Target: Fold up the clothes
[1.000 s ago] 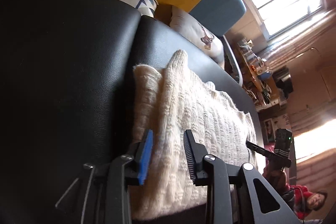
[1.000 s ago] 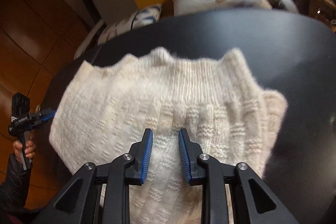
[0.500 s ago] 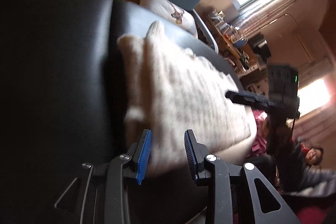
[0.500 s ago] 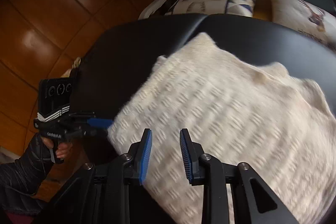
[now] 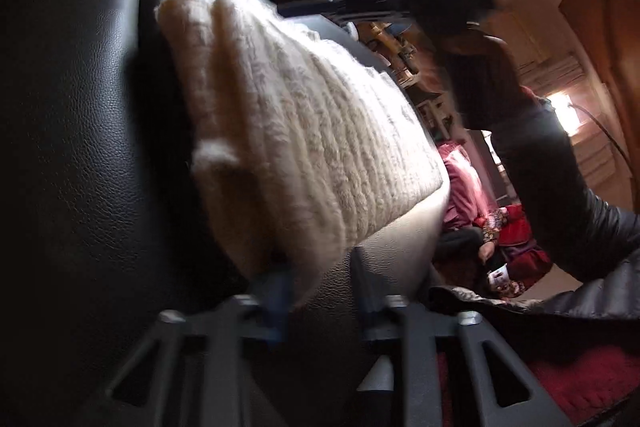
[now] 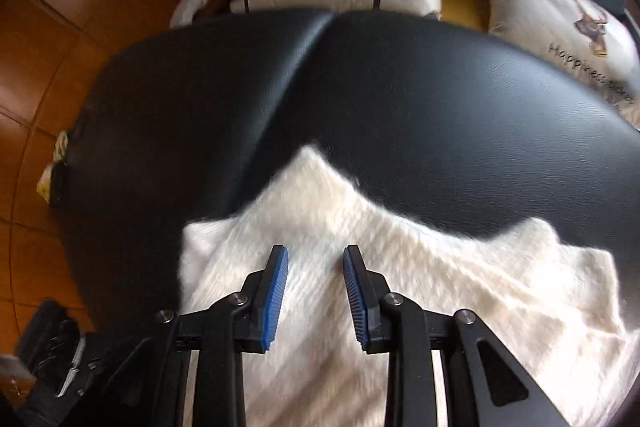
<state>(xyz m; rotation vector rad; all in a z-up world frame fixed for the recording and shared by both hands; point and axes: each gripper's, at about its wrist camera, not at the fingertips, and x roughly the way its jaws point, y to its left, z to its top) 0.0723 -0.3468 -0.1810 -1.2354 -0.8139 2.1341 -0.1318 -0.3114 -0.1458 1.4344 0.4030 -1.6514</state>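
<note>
The cream knit sweater (image 6: 420, 307) sits folded on the black leather seat (image 6: 400, 87). The right gripper (image 6: 315, 291) hangs over it, jaws partly apart with nothing pinched, knit showing between them. The left gripper (image 5: 320, 291) is blurry, jaws apart and empty, with the sweater's near corner right ahead by its left jaw.

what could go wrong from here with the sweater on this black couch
1. The cream sweater lies close to the near edge of the black leather seat; a pull toward that edge might slide it off the slick surface.
2. Both the left tool and the right tool are open and hold nothing, so the bulky folded layers could spring apart.
</note>
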